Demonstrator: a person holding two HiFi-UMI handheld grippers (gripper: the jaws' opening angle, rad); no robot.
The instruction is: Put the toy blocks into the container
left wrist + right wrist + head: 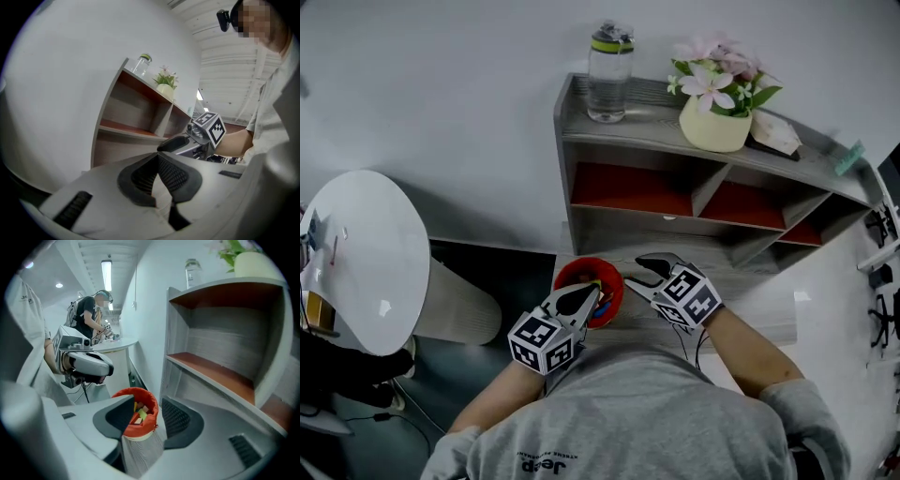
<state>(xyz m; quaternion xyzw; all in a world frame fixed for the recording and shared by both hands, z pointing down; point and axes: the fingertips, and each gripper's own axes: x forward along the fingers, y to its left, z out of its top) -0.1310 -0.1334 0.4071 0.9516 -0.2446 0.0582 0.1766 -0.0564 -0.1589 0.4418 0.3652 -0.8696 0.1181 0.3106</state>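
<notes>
A red fabric container (579,272) stands on the grey tabletop (750,286) in front of the shelf unit. In the right gripper view the container (132,393) holds several coloured toy blocks (140,412). My left gripper (594,299) hovers over the container's near rim; in its own view its pads (173,174) meet at the tips with nothing between them. My right gripper (639,270) is just right of the container. Its jaws (148,402) stand apart and empty, and the container shows through the gap a little beyond them. The left gripper (87,363) appears above the container in that view.
A grey shelf unit (694,202) with red-brown compartment floors stands right behind the container. On top of it are a water bottle (609,70) and a flower pot (717,122). A white round table (366,253) is at the left. Another person (89,317) works far back.
</notes>
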